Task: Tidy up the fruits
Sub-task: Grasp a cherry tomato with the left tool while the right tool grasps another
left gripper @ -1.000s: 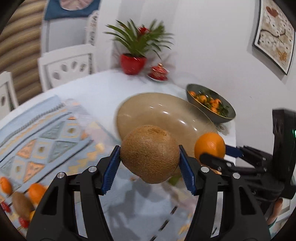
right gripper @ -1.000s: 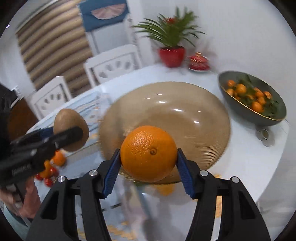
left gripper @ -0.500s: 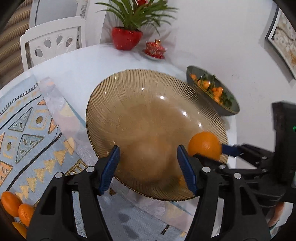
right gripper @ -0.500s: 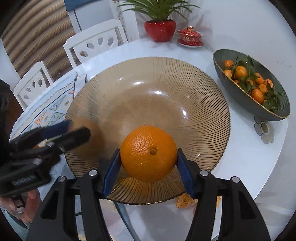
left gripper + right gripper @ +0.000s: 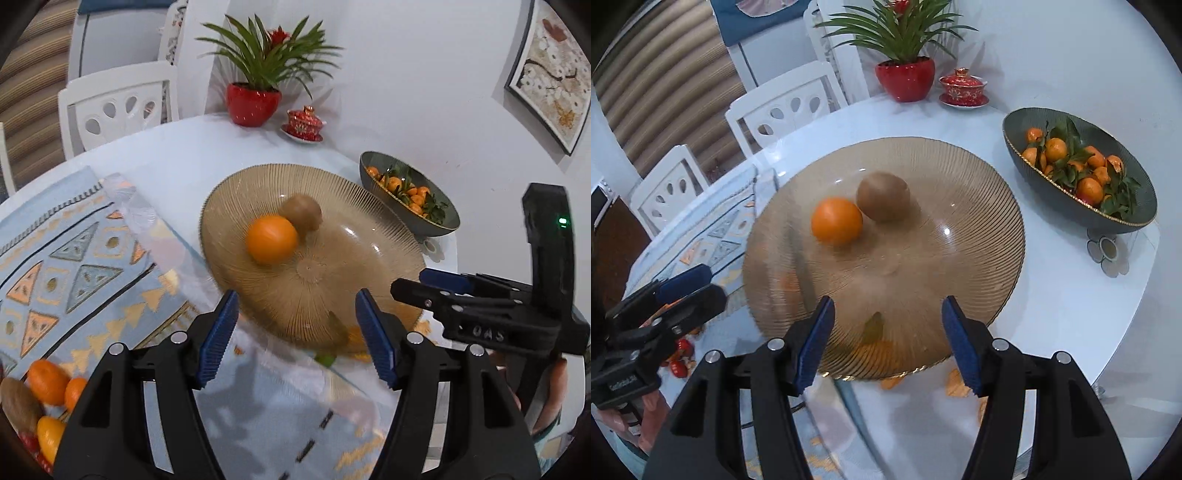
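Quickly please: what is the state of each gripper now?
Left gripper: open, holding nothing.
Right gripper: open, holding nothing.

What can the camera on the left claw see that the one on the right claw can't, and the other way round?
Only the left view shows the framed picture on the wall and loose fruit pile on the patterned mat. Only the right view shows the small red fruits and flower-shaped coaster. Both show the ribbed amber glass bowl holding an orange and brown kiwi.

The ribbed glass plate [image 5: 960, 192] ahead of the right hand-held gripper [image 5: 886, 343] is gleaming glossily; the kiwi [image 5: 883, 196] is looking fuzzy and matt, the desk [image 5: 1052, 314] smooth and shiny.
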Demonstrator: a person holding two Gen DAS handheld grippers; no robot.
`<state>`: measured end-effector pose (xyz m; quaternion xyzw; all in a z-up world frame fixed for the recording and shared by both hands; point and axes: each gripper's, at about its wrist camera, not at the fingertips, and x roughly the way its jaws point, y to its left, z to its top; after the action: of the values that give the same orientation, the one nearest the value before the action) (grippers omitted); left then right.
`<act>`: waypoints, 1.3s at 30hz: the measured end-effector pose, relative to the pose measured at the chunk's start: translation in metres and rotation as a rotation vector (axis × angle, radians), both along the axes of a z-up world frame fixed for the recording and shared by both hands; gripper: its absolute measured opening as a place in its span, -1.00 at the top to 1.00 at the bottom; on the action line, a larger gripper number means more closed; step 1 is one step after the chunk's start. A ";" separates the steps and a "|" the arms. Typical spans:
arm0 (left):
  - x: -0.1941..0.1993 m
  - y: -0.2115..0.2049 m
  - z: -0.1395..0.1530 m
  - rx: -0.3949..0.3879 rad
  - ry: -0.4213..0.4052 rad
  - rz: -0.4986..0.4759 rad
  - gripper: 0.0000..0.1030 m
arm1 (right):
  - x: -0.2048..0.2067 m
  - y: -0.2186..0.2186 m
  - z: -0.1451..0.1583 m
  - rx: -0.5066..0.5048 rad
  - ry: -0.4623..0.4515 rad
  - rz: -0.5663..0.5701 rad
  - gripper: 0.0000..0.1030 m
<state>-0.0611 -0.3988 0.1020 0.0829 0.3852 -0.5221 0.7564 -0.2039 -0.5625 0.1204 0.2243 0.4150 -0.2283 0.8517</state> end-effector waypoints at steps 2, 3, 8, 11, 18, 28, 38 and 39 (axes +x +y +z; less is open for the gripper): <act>-0.003 0.017 0.006 -0.014 -0.010 0.015 -0.31 | -0.002 0.009 0.003 -0.005 -0.007 0.009 -0.22; -0.004 0.026 0.009 -0.022 -0.015 0.023 -0.33 | -0.003 0.015 0.005 -0.010 -0.013 0.018 -0.25; -0.006 0.075 0.024 -0.057 -0.037 0.074 -0.38 | 0.002 0.044 0.009 -0.008 -0.024 0.066 -0.26; -0.005 0.110 0.033 -0.074 -0.056 0.118 -0.40 | 0.007 0.063 0.013 -0.001 -0.038 0.102 -0.32; 0.002 0.189 0.045 -0.072 -0.117 0.282 -0.56 | 0.026 0.124 0.028 -0.030 -0.103 0.226 -0.38; 0.020 0.300 0.059 -0.141 -0.143 0.470 -0.64 | 0.066 0.214 0.033 -0.083 -0.173 0.416 -0.35; 0.048 0.340 0.010 -0.109 -0.052 0.505 -0.52 | 0.091 0.269 -0.028 0.004 -0.105 0.540 0.10; 0.048 0.339 0.003 -0.099 -0.041 0.491 -0.51 | 0.093 0.272 -0.037 0.019 -0.086 0.543 0.11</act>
<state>-0.0129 -0.0598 0.1052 -0.0399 0.3525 -0.3392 0.8713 -0.1107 -0.2905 0.0829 0.1223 0.4256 0.0223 0.8963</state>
